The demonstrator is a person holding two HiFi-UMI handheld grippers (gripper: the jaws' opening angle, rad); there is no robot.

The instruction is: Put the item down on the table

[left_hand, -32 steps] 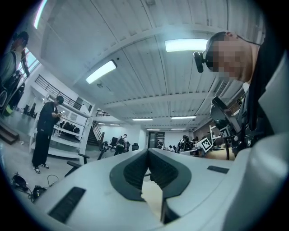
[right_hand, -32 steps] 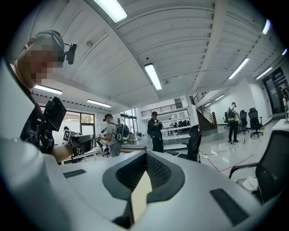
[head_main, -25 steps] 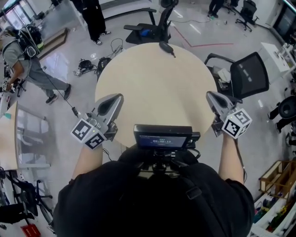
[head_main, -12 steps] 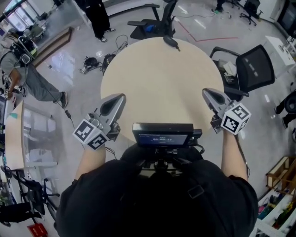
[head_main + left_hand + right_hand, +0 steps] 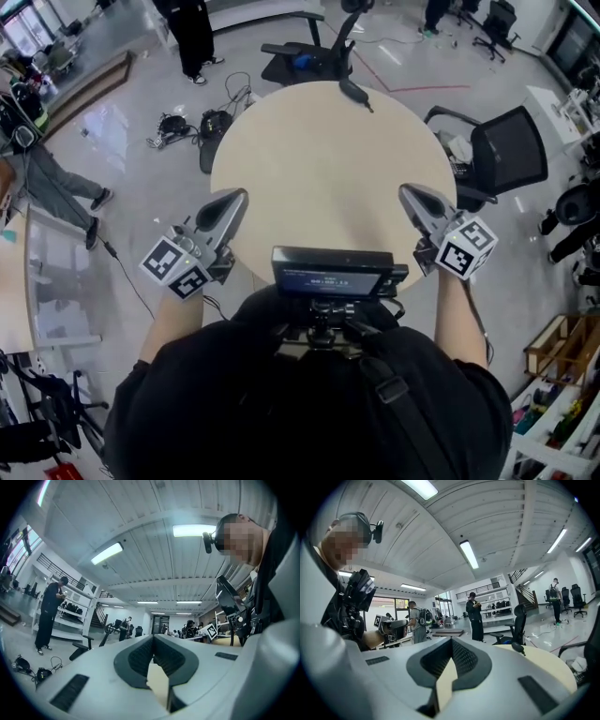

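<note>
Both my grippers hold nothing. In the left gripper view the black ribbed pads of my left gripper meet at their tips, and only the pale table top shows through the slit beneath them. My right gripper is pressed together the same way, with nothing between the pads.

The only small thing I see is a dark item. It lies on the round table, at the far edge, at twelve o'clock from my body. I judge that it is already put down.

From my right gripper it lies at about eleven o'clock, and from my left at about one o'clock. The right one is nearer, but both are well apart from it, at the near rim. If I go for it, the right hand has the shorter way.

Its long axis runs roughly from eleven to five o'clock. It has a rounded body at the far end and a thin tail toward the office chair. It looks hard and slightly glossy, but I cannot tell what it is. The table top is matte, smooth and beige, and the gripper shells are grey plastic.
</note>
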